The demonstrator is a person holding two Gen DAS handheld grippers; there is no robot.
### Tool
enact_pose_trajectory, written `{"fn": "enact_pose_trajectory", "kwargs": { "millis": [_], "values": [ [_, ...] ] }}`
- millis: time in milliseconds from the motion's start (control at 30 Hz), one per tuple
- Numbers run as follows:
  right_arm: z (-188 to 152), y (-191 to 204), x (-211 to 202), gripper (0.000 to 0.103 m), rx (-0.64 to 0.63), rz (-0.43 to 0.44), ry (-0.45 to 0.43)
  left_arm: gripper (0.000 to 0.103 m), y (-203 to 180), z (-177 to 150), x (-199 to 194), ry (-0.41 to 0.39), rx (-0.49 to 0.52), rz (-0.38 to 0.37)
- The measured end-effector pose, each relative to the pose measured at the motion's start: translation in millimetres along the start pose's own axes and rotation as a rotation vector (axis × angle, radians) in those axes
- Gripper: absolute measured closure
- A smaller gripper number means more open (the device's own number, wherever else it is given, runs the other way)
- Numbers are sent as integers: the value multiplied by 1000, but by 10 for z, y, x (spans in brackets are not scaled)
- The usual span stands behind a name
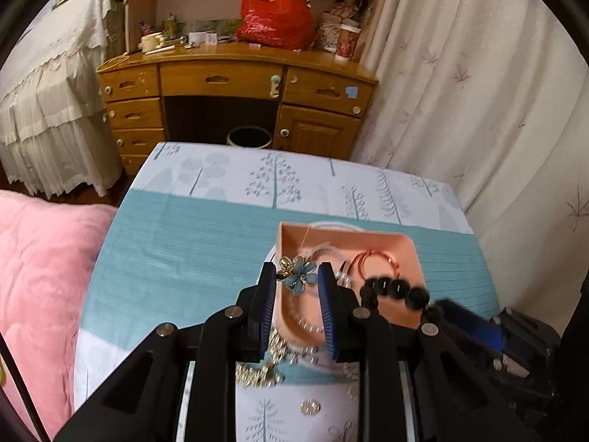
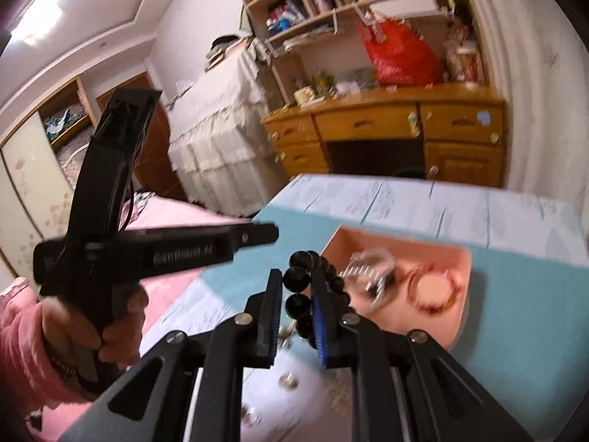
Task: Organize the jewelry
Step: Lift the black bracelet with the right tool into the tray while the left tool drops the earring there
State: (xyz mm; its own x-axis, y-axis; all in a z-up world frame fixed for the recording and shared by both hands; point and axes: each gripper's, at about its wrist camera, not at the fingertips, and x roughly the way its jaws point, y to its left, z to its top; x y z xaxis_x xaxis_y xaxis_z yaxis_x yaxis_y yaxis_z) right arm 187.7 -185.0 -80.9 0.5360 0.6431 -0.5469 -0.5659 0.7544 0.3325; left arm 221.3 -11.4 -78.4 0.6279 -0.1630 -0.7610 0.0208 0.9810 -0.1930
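My left gripper (image 1: 296,276) is shut on a blue flower brooch (image 1: 300,274) with a gold piece, held above the near left corner of the pink tray (image 1: 405,243). The tray holds a red cord bracelet (image 1: 375,259) and clear bead strands. My right gripper (image 2: 297,287) is shut on a black bead bracelet (image 2: 296,280), lifted near the tray's (image 2: 462,258) left edge; the beads (image 1: 394,289) also show in the left wrist view. A gold chain pile (image 1: 263,366) and a small round piece (image 1: 309,407) lie on the cloth below the left gripper.
The tray sits on a table with a teal and white tree-print cloth (image 1: 191,243). A pink blanket (image 1: 40,276) lies to the left. A wooden desk (image 1: 235,84) with a red bag (image 1: 274,18) stands behind, and a curtain (image 1: 478,92) hangs on the right.
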Motion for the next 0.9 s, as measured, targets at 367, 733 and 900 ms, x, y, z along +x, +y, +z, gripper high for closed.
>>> {"fn": "enact_pose_trajectory", "kwargs": {
  "millis": [367,733,900],
  "values": [
    [154,-202,-52,87,33,-196,-83,81,-234,119,176,22,68,-109],
    [4,-371,-126,70,100,-352,-52,22,-195,41,223,71,80,-42],
    [-161,-393,-131,58,152,-353,-13,22,-75,-45,238,97,43,-37]
  ]
}}
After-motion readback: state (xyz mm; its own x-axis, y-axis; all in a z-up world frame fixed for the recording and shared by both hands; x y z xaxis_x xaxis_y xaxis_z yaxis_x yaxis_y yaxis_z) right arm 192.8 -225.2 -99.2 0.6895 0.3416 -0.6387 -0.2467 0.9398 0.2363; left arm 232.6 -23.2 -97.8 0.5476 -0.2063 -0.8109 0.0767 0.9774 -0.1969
